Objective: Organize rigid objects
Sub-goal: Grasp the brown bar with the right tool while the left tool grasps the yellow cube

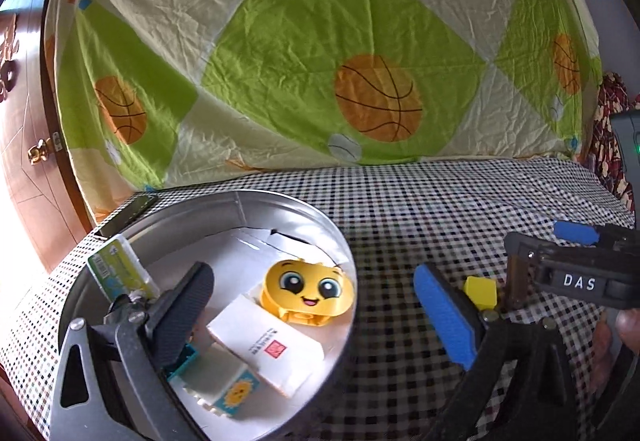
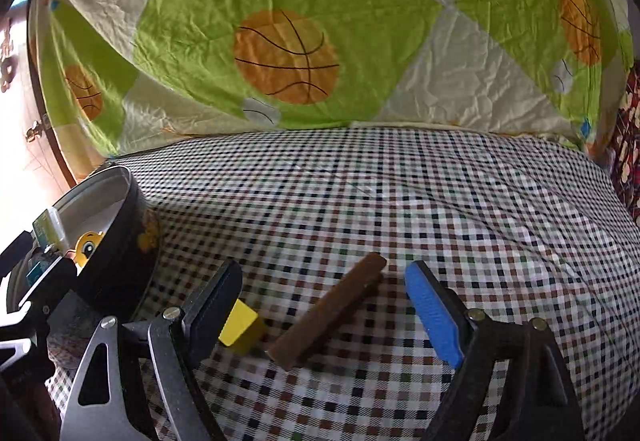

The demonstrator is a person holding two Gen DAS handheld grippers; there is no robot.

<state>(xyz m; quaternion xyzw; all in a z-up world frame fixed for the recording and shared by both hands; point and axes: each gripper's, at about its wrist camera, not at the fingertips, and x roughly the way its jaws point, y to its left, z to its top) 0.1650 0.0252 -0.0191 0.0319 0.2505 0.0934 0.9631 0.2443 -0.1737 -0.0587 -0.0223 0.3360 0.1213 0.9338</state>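
A round metal tin on the checked cloth holds a yellow smiley toy, a white box, a sun-print block and a green packet. My left gripper is open, its left finger inside the tin, its right finger outside. My right gripper is open over a brown bar, with a yellow block at its left finger. In the left wrist view the right gripper stands beside the yellow block and the bar.
A green and cream basketball-print sheet hangs behind the table. A dark flat object lies behind the tin. A wooden door is at the left. The tin sits left of the right gripper.
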